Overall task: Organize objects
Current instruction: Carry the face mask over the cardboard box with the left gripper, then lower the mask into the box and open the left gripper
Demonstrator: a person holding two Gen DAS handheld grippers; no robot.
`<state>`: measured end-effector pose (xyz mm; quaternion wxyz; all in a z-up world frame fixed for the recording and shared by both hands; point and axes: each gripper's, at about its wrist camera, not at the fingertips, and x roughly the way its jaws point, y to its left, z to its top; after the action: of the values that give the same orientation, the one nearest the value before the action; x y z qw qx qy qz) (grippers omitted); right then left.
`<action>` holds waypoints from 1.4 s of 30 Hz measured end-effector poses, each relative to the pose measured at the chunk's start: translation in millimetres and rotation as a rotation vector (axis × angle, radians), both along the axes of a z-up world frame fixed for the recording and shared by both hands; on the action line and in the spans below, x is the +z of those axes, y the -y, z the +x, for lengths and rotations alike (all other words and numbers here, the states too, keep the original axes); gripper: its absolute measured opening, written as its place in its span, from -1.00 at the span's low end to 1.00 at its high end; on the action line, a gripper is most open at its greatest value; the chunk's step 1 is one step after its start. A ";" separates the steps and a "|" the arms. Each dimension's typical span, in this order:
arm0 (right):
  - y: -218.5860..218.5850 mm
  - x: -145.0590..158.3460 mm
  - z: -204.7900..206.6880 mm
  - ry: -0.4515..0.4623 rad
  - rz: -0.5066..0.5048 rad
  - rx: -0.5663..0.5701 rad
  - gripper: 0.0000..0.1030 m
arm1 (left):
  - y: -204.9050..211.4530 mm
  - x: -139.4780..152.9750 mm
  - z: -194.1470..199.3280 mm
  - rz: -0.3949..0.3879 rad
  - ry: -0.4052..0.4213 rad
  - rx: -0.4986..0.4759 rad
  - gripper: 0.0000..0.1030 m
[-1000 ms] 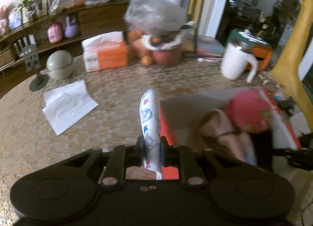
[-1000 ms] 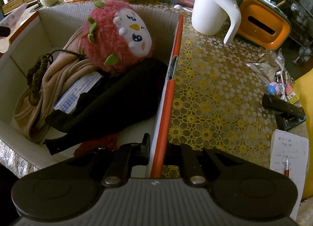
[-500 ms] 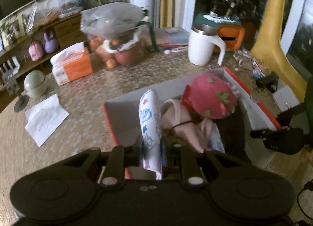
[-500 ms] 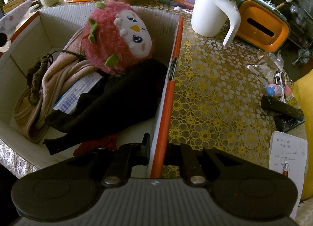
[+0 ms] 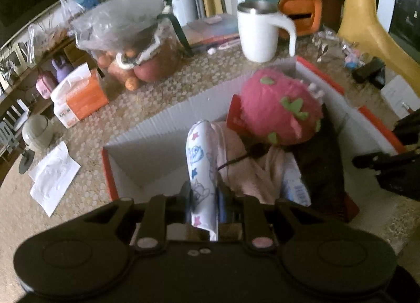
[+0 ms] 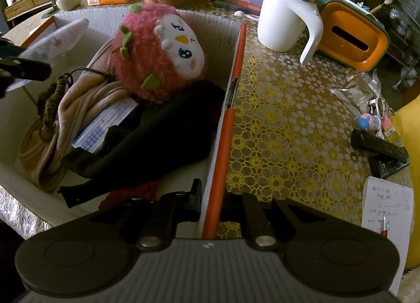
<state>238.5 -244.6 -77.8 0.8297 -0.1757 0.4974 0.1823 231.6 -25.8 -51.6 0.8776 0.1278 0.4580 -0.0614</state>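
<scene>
One open cardboard box [image 6: 231, 108], white and ribbed inside with an orange outer skin and orange rim, takes up the middle of the table [image 6: 288, 124], which is covered by a yellow-and-white lace-patterned cloth. The right gripper [image 6: 211, 205] is clamped shut on the box's right wall near its near corner, one finger inside and one outside. Inside the box, toward the far right corner, sits a round pink fuzzy plush toy [image 6: 160, 51] with green leaf patches and a white cartoon face; against it lie a long black cloth item [image 6: 147, 140], a folded beige-pink towel [image 6: 71, 108] with a dark braided cord on it, and a white packet with blue print [image 6: 105, 124] tucked between them. The left gripper [image 5: 203, 198] hangs over the box's emptier left half, holding a rolled white cloth [image 5: 200, 161] printed with pink and blue stars and cartoon figures; the roll stands up between the fingers and is still gripped, with the jaws only slightly parted. Beyond the box's far edge stand a white mug with a steel rim [image 5: 258, 32], a bag of fruit [image 5: 136, 48] and an orange tissue pack [image 5: 78, 95]. A remote control [image 6: 379, 142] lies near the table's right edge.
</scene>
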 end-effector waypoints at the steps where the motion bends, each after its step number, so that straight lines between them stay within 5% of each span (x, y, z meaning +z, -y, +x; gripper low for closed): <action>1: 0.1 0.0 0.0 0.000 0.000 0.000 -0.79 | 0.4 -2.7 2.4 0.001 -0.013 0.003 -0.65; 10: -0.2 -0.1 0.5 0.000 0.000 0.000 -0.78 | -4.6 -21.3 16.8 0.008 -0.105 0.029 -0.51; 18: -0.5 -0.2 1.1 -0.001 -0.002 0.000 -0.78 | -9.1 -20.4 13.6 -0.017 -0.109 0.019 -0.40; 26: -2.1 -0.2 0.4 0.000 -0.009 0.000 -0.78 | -12.5 -3.3 3.1 -0.061 -0.055 0.018 0.38; 42: -2.2 -0.4 0.2 -0.001 -0.016 0.001 -0.79 | -41.6 36.8 -15.0 -0.142 0.031 0.040 0.77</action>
<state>238.7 -242.4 -78.2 0.8279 -0.1825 0.4993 0.1788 216.7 15.8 -14.8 0.8925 0.0572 0.4412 -0.0741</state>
